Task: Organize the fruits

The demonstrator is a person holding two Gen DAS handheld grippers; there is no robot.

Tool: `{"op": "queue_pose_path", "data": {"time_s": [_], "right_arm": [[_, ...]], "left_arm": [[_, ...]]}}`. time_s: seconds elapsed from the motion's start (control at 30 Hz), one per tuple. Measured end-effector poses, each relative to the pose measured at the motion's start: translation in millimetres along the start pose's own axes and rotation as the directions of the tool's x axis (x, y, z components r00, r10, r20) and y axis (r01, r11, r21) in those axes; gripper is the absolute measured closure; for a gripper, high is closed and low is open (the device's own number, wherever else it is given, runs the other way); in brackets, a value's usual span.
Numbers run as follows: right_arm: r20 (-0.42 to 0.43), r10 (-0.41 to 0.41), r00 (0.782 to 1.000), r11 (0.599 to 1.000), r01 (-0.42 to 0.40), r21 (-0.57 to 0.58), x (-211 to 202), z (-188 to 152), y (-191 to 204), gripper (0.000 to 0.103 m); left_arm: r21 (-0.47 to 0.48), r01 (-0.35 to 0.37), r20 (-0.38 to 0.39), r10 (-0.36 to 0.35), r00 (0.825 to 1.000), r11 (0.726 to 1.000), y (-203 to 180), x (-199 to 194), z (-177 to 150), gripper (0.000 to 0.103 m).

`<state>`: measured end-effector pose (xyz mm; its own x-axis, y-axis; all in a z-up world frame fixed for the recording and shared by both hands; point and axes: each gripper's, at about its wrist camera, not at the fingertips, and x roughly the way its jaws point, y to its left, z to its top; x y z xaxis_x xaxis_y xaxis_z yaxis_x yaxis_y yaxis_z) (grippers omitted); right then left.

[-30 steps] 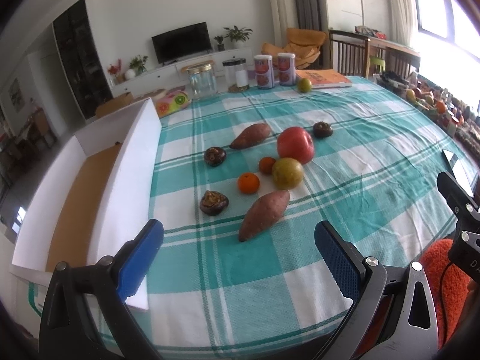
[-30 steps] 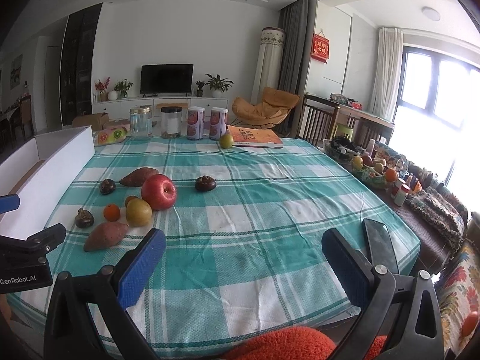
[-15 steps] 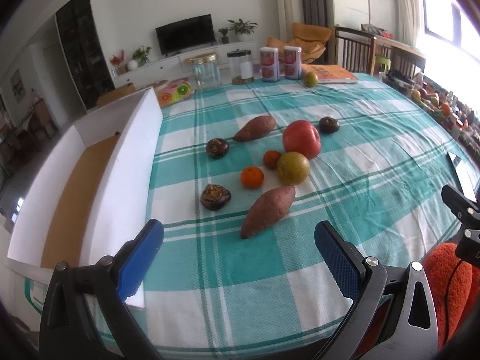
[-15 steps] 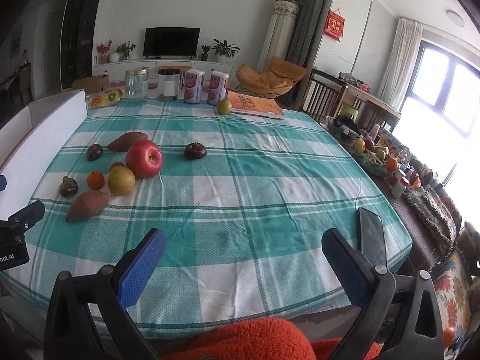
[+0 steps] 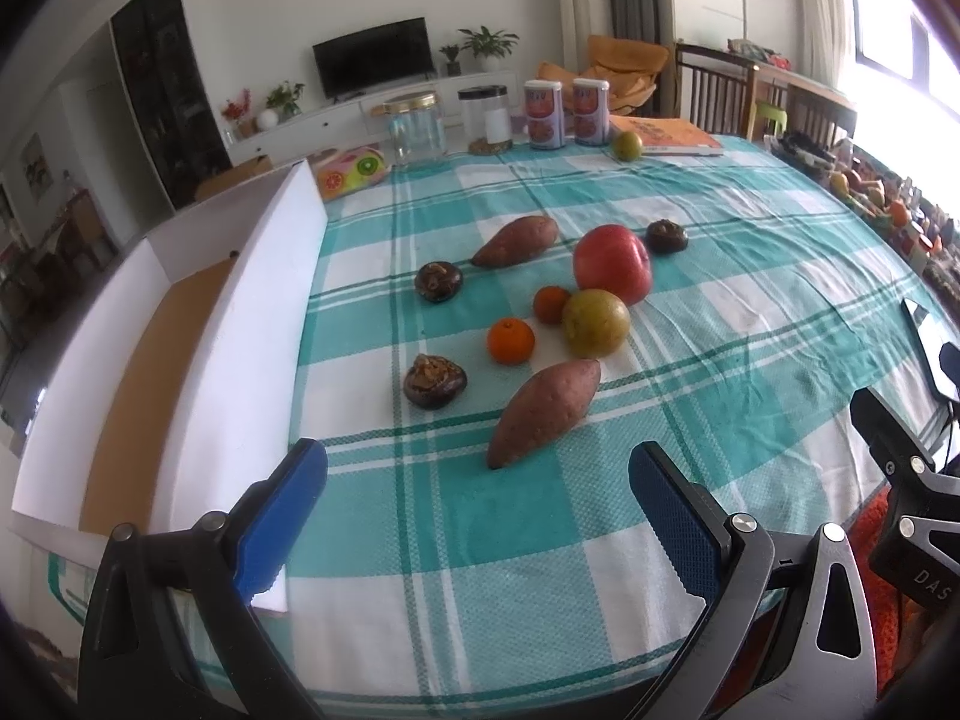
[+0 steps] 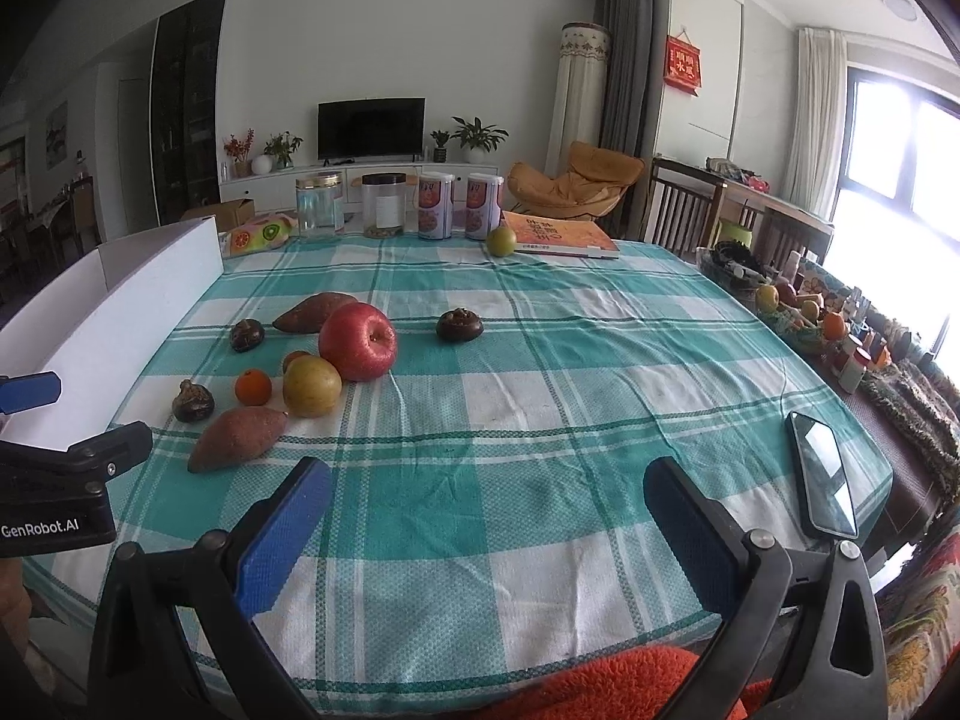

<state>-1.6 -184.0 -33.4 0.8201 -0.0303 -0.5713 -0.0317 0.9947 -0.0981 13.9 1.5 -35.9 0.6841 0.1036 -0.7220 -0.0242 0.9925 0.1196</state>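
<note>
Both grippers' fingers wide — white box (image 5: 258,324) holds no fruit, apple (image 5: 612,264) on cloth

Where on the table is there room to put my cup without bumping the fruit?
Bare cloth lies between the red apple and the phone, and between the near sweet potato and the right gripper. It is crowded around the apple, yellow-green fruit and oranges, beside the white box.

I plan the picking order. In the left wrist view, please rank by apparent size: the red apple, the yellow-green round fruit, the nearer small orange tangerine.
1. Red apple
2. Yellow-green round fruit, though it lies nearer the camera
3. Small orange tangerine, clearly smallest
</note>
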Motion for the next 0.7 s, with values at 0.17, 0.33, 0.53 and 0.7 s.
{"op": "queue_pose_path", "data": {"time_s": [0.17,0.33,0.53,0.7], "right_arm": [[-0.011,-0.001,1.000,1.000,0.001,-0.017,4.4,-2.9,4.1,0.000],[-0.024,0.001,1.000,1.000,-0.001,0.000,7.9,-4.6,-0.4,0.000],[-0.032,0.003,0.999,1.000,-0.003,0.001,10.3,-5.6,-1.1,0.000],[-0.027,0.003,1.000,1.000,-0.003,0.001,10.5,-6.1,-1.0,0.000]], "left_arm": [[-0.003,0.007,-0.016,-0.007,1.000,1.000,0.6,3.0,-0.8,0.002],[-0.004,0.011,-0.032,-0.011,0.999,1.000,0.0,7.7,-1.0,0.002],[0.000,0.032,-0.076,-0.032,0.997,0.999,-1.2,18.6,-5.3,0.002],[-0.039,0.140,-0.238,-0.145,0.960,0.989,5.7,56.9,-32.6,0.002]]}}
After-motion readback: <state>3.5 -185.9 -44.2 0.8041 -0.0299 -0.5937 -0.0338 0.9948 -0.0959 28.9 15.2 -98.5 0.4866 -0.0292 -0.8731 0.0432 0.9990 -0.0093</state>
